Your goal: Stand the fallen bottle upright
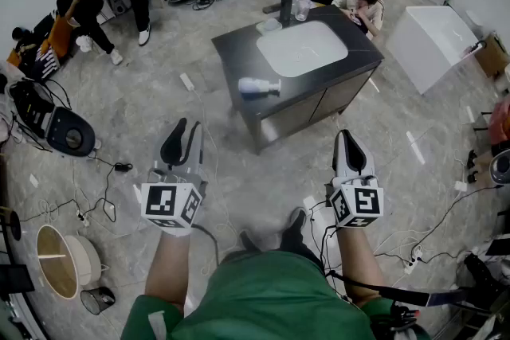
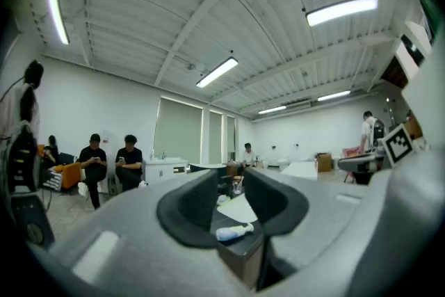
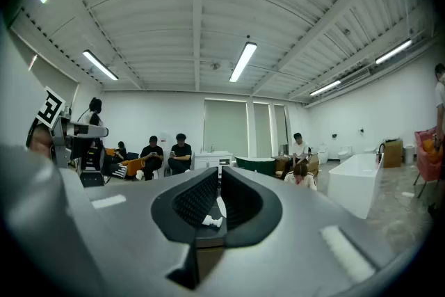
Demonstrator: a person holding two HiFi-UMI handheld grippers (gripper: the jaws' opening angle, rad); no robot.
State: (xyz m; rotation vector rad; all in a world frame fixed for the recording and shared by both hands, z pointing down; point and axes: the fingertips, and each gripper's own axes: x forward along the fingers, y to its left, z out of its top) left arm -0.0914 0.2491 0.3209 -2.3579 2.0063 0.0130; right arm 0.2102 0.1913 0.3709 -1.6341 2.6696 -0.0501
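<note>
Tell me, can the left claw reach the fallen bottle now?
Probably yes, after moving forward: the left claw is open, nothing stands between it and the bottle, which lies at the counter edge.

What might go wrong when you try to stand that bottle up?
The bottle lies on its side near the front edge of the counter, so a clumsy nudge might roll it off onto the floor. Cables trail across the floor, so stepping closer might mean tripping.
</note>
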